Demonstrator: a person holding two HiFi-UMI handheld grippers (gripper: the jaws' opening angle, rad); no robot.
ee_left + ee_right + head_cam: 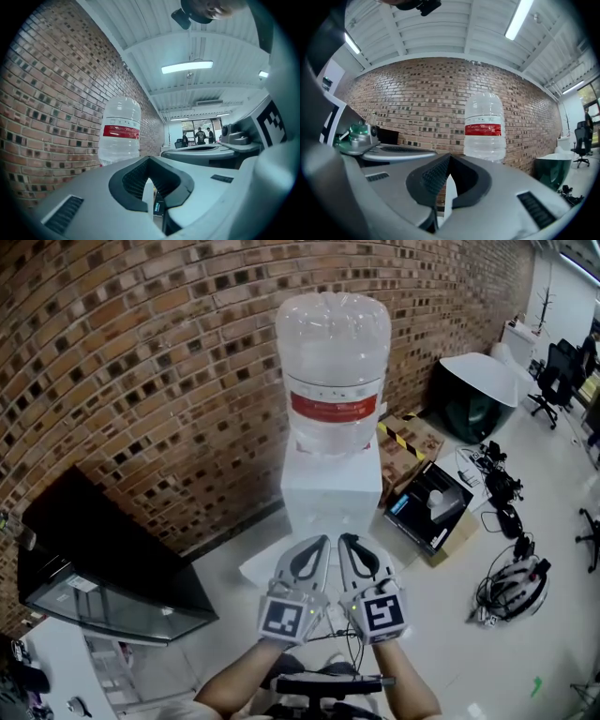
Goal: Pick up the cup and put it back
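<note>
Ahead: white water dispenser (330, 493) with its bottle (333, 352) blocks me, just past my left gripper (322, 542) and right gripper (346, 540).
Behind: brick wall (141, 352).
Left: black cabinet (103, 568) crowds me.
Right: boxes (427, 493), cables (502, 592); I see open floor (562, 484) beyond.

red label (333, 407), water bottle (334, 334), print illegible

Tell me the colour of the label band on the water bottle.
The label band is red, clearest in the head view.

- Pale floor (562, 493) carries everything here.
- White water dispenser (333, 495) stands just ahead of the right claw (349, 540).
- Cardboard boxes (412, 448) sit ahead and to its right.
- Helmet (518, 582) among cables lies farther right.
- Black cabinet (103, 563) sits well left of the left claw (322, 542).
</note>
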